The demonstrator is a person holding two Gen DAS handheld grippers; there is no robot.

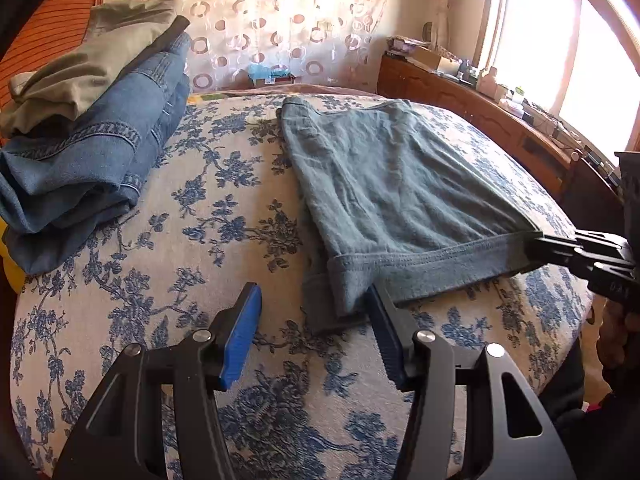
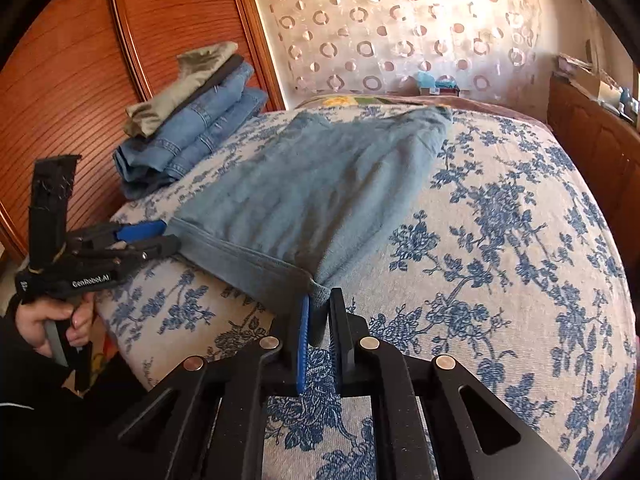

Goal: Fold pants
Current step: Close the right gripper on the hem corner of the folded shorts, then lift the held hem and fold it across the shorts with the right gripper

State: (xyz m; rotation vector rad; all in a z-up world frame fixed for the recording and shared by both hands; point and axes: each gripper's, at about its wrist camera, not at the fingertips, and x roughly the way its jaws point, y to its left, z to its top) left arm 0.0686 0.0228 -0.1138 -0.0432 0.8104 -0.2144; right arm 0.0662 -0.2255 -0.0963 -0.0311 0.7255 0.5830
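Those teal pants (image 1: 400,184) are already folded over and lying flat on the floral bed (image 1: 200,248), running from the lower middle of the left wrist frame up toward the curtain. They look like soft knit cotton, light and floppy, so they'll sag and drag rather than hold a shape (no stiffness to lean on). I'd say the thick stitched hem band at the near edge is your best place to take hold, one corner per side.

Your right gripper (image 2: 318,320) is clenched on the hem's corner, with fabric bunched between the blue pad and the black one. Your left gripper (image 1: 316,320) is wide apart and holding nothing; its right finger touches the other hem corner, the left one hovers over bare bedspread.

Upper left of both frames there's a stack of folded jeans (image 1: 92,160) with olive trousers (image 1: 88,60) on top.
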